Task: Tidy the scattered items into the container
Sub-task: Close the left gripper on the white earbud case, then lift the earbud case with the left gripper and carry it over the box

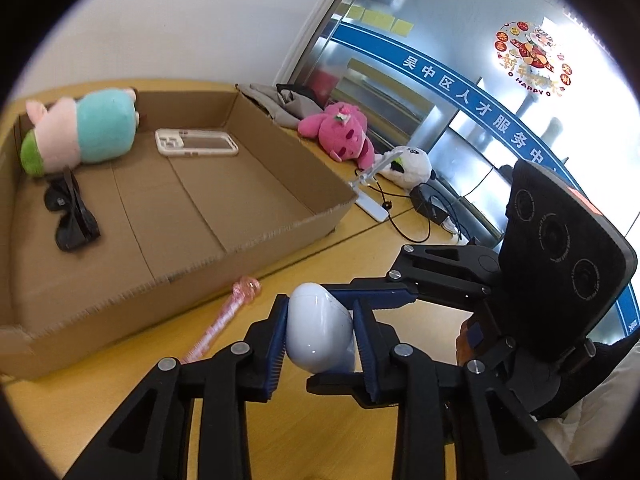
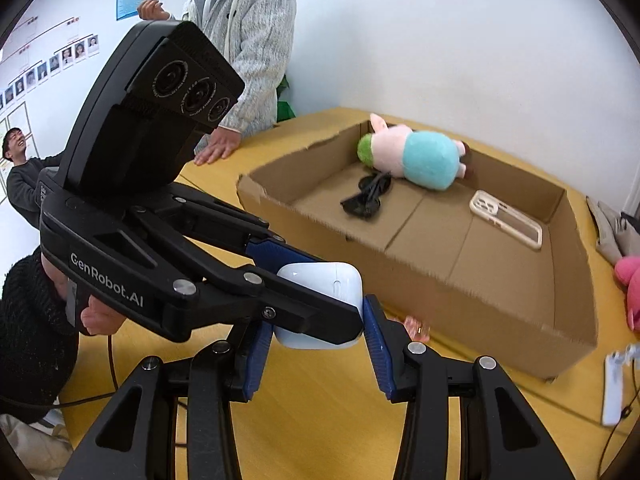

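From my left gripper, my jaws pinched the white case above the table, short of the box. From my right gripper, both pairs clamped it crosswise, probably for steadiness.

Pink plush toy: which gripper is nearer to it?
Right, probably. The right gripper reaches the white case from the side of the pink plush toy; the left gripper comes from the far side.
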Tool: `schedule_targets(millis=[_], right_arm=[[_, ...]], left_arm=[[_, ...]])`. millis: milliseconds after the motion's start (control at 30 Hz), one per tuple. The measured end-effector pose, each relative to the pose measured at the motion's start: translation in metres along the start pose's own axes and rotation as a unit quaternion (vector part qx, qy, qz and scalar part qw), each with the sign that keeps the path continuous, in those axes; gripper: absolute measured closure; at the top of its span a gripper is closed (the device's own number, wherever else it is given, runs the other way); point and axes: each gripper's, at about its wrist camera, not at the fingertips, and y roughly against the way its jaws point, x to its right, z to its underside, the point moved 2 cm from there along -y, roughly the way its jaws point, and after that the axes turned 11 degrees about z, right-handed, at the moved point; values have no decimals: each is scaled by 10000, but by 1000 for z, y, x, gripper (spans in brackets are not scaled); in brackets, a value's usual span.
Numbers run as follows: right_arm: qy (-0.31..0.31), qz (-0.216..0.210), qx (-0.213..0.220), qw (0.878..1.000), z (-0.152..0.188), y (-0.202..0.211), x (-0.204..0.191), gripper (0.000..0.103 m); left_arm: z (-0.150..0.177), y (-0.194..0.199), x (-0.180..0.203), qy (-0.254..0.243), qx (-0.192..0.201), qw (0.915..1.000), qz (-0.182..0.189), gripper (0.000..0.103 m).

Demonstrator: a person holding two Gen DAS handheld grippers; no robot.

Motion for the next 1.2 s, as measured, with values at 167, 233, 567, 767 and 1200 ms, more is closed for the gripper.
schedule_targets(millis=[167,233,567,767,1200], right_arm=[[152,-42,206,9997,-41,8,15,56],[232,-8,251,9994,-57,7,21,55],[505,-216,344,9979,-143,-16,76,55],[683,-480,198,9963,-180,-52,106,55],[355,-875,-515,9942,-178,-153,149,55]], left_arm=[[-44,19,6,-158,53,9997,-176,76],[-65,24,5,-198,40,9996,-211,78],[-160,33,-19,-326,-104,9981,-511,82],[-197,23,-53,-123,-215,9972,-709,83],[-206,-31,-154,672,-562,9939,-669,83]])
